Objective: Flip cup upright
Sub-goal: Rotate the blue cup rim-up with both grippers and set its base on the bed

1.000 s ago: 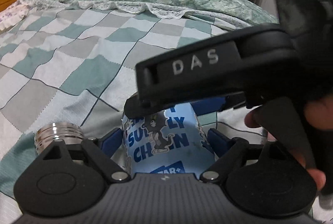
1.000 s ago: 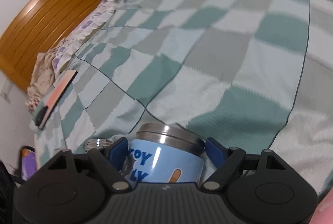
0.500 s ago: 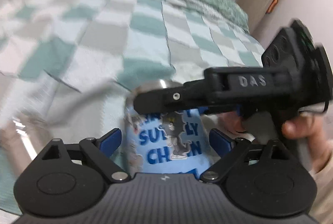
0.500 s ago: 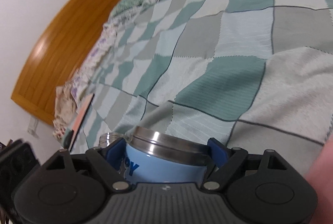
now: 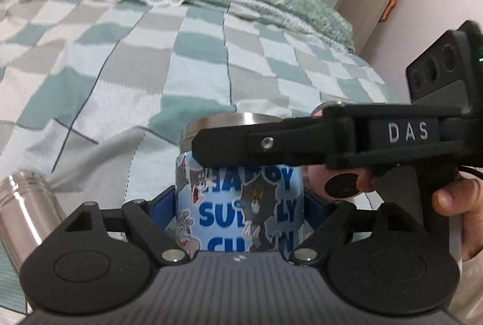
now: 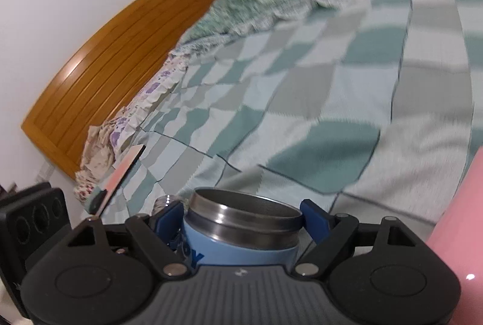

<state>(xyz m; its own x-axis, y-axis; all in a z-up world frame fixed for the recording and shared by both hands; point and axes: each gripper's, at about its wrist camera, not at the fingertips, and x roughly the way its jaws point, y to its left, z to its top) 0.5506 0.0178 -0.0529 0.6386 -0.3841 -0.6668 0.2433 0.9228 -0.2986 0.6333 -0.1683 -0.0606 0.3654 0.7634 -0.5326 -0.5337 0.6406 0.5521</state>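
Observation:
A light blue cartoon-printed cup (image 5: 241, 210) with a steel rim stands rim-up between my left gripper's (image 5: 240, 204) blue fingers (image 5: 164, 201), which are closed on its sides. My right gripper (image 6: 243, 216) is shut on the same cup (image 6: 241, 246) near its steel rim (image 6: 244, 215), and its black body (image 5: 302, 144) crosses in front of the cup in the left wrist view. The cup's base is hidden behind the gripper bodies.
A steel cup (image 5: 25, 210) lies at the left on the checked green-and-grey bedspread (image 5: 151, 59). A pink cup (image 6: 462, 234) is at the right edge of the right wrist view. A wooden headboard (image 6: 120, 59) and a phone-like slab (image 6: 120, 174) are at the far left.
Both grippers have turned together with the blue cup in them. Its steel rim now points up and its open mouth shows. The background has swung toward the door.

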